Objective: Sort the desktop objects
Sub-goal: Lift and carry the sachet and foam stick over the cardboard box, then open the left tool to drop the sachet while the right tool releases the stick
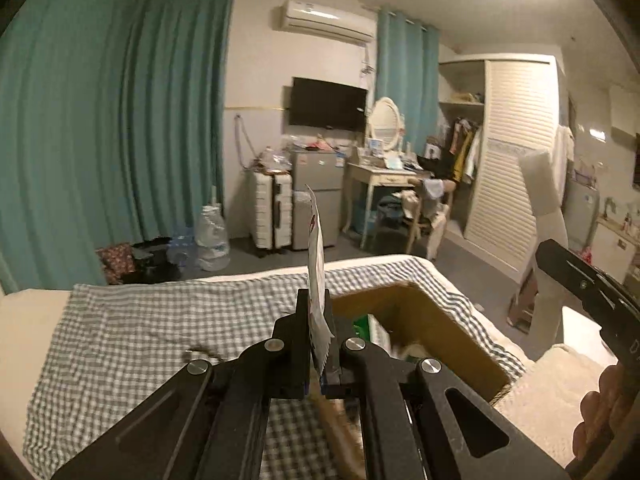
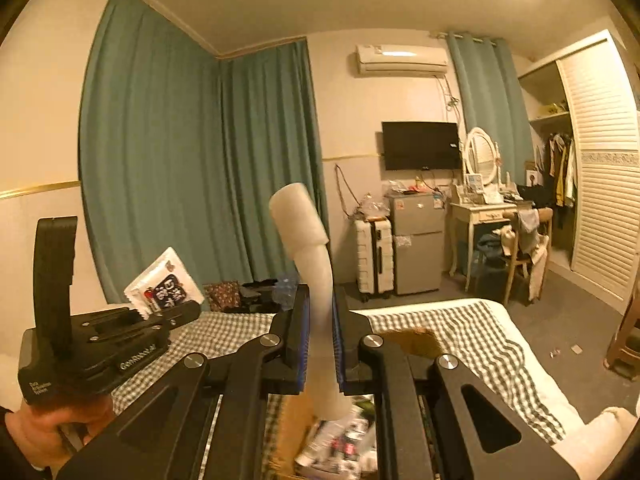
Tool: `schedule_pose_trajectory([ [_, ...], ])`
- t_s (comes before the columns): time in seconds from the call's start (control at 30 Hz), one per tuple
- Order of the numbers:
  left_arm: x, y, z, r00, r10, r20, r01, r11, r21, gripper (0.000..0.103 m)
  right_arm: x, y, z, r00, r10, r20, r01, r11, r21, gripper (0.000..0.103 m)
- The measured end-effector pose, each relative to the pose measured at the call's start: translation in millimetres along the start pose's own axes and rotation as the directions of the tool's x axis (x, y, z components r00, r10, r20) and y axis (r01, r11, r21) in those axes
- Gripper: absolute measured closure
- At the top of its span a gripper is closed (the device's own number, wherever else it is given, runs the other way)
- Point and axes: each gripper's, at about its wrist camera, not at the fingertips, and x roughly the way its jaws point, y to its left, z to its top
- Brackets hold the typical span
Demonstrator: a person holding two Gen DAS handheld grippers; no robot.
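Left claw (image 1: pixel 318 312) clamped on a flat white sachet (image 1: pixel 317 256), pinched edge-on so it stands upright between the pads, serrated edge poking out below. From the right wrist view, same sachet (image 2: pixel 164 286) showing its face: white with a dark label and some red print, held up above the bed.

Right claw (image 2: pixel 320 320) clenched around a white foam piece (image 2: pixel 306 248), a bent strip with a thicker block at the top, sticking up well past the blue-padded fingers (image 2: pixel 302 332) and hanging out a bit below them too. Also visible in the left wrist view off to the right, foam (image 1: pixel 540 188) raised high.

Both held in the air over a bed with a gray-and-white checked sheet (image 1: pixel 140 328). Open cardboard box (image 1: pixel 432 316) sitting on the sheet just right of the left claw, stuff inside but blurry: something green, some printed packets, can't tell more. Box directly under the right claw (image 2: pixel 412 340) in that view.

Bare hand (image 2: pixel 48 416) gripping the left handle, bottom left of the right wrist view.

Background: teal curtains (image 1: pixel 120 120), wall TV (image 1: pixel 328 106), small fridge (image 1: pixel 316 184), white suitcase (image 1: pixel 272 212), vanity with an oval mirror (image 1: pixel 386 118).
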Motion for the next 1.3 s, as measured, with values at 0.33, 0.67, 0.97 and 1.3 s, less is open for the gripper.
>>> schedule_pose_trajectory([
  [0.33,69,-61,-38,0.992,-0.068,-0.107,0.072,0.997,0.029,0.101,26,-51,-24,0.998,0.028,-0.061,-0.025,0.998,0.053,0.094],
  [0.67,123,-65,-82,0.971,-0.063,-0.23,0.072,0.997,0.031,0.099,70,-73,-58,0.979,0.038,-0.202,-0.023,0.997,0.075,0.093],
  [0.97,110,-62,-81,0.979,-0.093,-0.179,0.097,0.995,0.014,0.052,67,-62,-56,0.984,0.019,-0.178,-0.005,0.997,0.08,0.06],
  [1.3,66,-18,-51,0.992,-0.064,-0.105,0.057,0.996,-0.069,0.031,42,-55,-44,0.998,-0.023,-0.065,0.031,0.992,0.121,0.04],
])
